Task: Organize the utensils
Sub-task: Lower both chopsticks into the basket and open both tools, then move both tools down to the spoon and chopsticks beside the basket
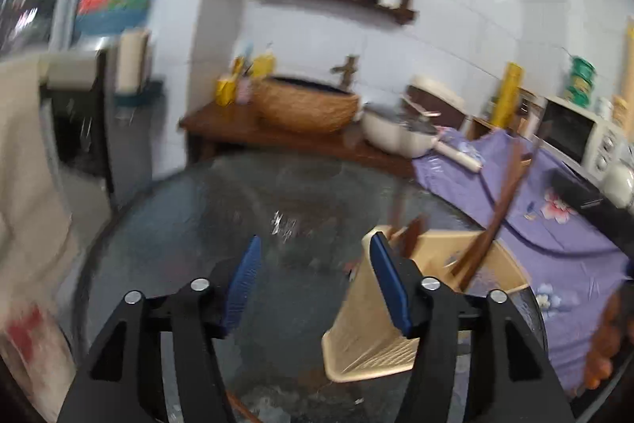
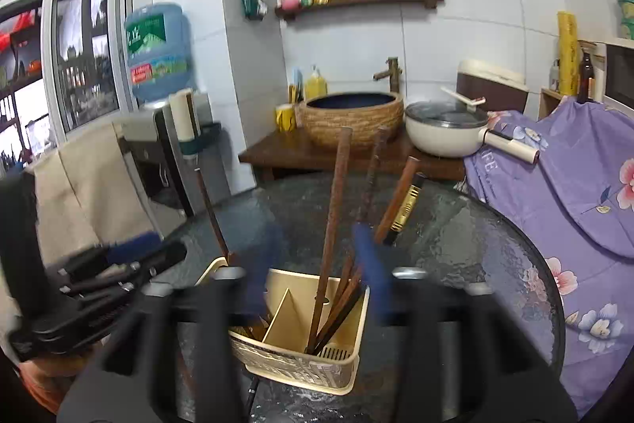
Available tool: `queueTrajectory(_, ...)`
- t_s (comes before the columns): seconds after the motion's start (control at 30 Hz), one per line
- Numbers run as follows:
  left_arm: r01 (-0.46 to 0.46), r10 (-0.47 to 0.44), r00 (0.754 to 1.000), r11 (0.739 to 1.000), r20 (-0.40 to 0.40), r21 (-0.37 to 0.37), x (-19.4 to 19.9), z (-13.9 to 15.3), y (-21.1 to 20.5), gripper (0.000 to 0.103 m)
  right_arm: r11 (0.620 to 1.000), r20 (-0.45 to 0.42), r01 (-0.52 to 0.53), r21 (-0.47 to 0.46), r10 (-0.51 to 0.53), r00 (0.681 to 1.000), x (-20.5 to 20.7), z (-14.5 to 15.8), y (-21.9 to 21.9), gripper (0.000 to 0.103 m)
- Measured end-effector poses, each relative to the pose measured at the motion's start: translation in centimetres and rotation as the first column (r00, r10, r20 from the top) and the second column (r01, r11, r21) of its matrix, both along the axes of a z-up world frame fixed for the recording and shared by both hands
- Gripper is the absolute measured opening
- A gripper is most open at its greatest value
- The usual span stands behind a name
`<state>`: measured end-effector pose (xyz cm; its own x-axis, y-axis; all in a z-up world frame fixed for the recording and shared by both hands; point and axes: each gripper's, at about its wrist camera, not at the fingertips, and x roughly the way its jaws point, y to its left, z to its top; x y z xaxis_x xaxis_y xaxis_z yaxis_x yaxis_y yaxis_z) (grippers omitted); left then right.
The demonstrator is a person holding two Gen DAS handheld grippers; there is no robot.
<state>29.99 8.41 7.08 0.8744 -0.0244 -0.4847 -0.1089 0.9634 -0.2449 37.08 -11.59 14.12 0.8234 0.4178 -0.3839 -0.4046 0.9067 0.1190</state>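
Note:
A beige plastic utensil holder [image 2: 301,355] stands on the dark glass round table [image 2: 455,232]. Several long brown wooden utensils [image 2: 335,209] stand in its right compartment, and a thin stick [image 2: 212,213] leans at its left corner. My right gripper [image 2: 317,264] is open just above the holder, fingers blurred, with nothing between them. In the left wrist view the holder [image 1: 368,328] sits just right of my open, empty left gripper [image 1: 317,280], with a wooden utensil [image 1: 491,224] leaning in it. The left gripper also shows at the left of the right wrist view [image 2: 119,272].
Behind the table a wooden counter [image 2: 285,153] carries a woven basin [image 2: 352,117] and a white lidded pan [image 2: 443,129]. A purple floral cloth [image 2: 574,193] covers the surface at the right. A water dispenser [image 2: 158,50] stands at the left.

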Motion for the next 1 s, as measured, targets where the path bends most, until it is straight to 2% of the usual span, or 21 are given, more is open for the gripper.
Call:
queueTrajectory(0.07,0.001,-0.014,0.991,0.996,-0.135,-0.094,1.4,-4.0,1.7,0.056,0.999,0.062,0.028,0.035,-0.030,0.998,-2.1,-0.4,-0.9,0.067)
queueTrajectory(0.1,-0.020,0.001,0.986,0.994,-0.169,-0.109,1.7,-5.4,2.2,0.055,0.999,0.074,0.032,0.029,-0.034,0.997,-2.8,-0.6,-1.0,0.067)
queueTrajectory(0.23,-0.044,0.013,0.981,0.987,-0.196,-0.154,2.1,-7.9,3.5,0.055,0.999,0.090,0.020,0.044,-0.024,0.996,-5.4,-1.5,-1.7,0.070)
queueTrajectory(0.43,-0.019,-0.008,0.990,0.982,-0.142,-0.187,2.0,-7.5,3.1,0.056,0.998,0.061,-0.007,0.070,0.003,0.998,-7.6,-2.8,-2.5,0.071)
queueTrajectory(0.7,-0.015,-0.011,0.993,0.978,-0.119,-0.210,2.5,-7.8,2.9,0.056,0.998,0.013,-0.027,0.058,0.026,1.000,-8.5,-4.5,-2.3,0.071)
queueTrajectory(0.83,0.002,-0.026,0.994,0.977,-0.107,-0.214,2.0,-7.1,2.7,0.057,0.998,0.017,-0.037,0.045,0.036,0.999,-9.2,-4.6,-2.2,0.071)
queueTrajectory(0.9,0.001,-0.024,0.994,0.979,-0.108,-0.205,1.3,-6.6,2.7,0.061,0.998,0.022,-0.044,0.038,0.043,0.999,-9.5,-4.5,-2.2,0.072)
queueTrajectory(0.97,-0.008,-0.015,0.993,0.981,-0.117,-0.192,0.2,-5.8,2.8,0.071,0.998,0.013,-0.055,0.035,0.055,0.998,-9.7,-4.5,-2.1,0.076)
queueTrajectory(1.0,-0.007,-0.015,0.993,0.983,-0.119,-0.186,-0.3,-5.5,2.8,0.073,0.998,0.001,-0.064,0.030,0.064,0.998,-9.8,-4.7,-2.0,0.076)
